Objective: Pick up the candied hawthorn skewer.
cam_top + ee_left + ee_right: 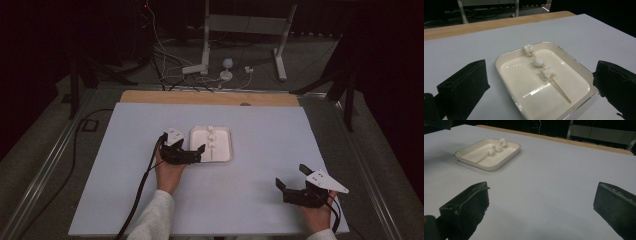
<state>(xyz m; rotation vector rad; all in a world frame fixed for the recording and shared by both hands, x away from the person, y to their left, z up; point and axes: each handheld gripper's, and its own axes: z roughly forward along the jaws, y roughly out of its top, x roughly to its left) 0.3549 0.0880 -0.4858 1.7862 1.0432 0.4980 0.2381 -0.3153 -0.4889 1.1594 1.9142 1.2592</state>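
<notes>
A shallow cream tray [226, 150] [579, 75] [509, 151] lies mid-table. In it rests a wooden skewer [212, 141] [560, 89] [482, 157] threaded with three white marshmallows [538, 61] [498, 148]. My left gripper [183, 141] [539, 87] hovers at the tray's near-left corner, jaws wide apart with the tray between them and nothing held. My right gripper [293, 177] [541, 205] is open over bare table at the front right, well away from the tray.
A pale grey mat [270, 145] covers the table, with a wooden strip [210, 98] along its far edge. Beyond it are white stand legs [202, 67] and loose cables [165, 55] on the dark floor. A black cable [137, 195] trails from the left gripper.
</notes>
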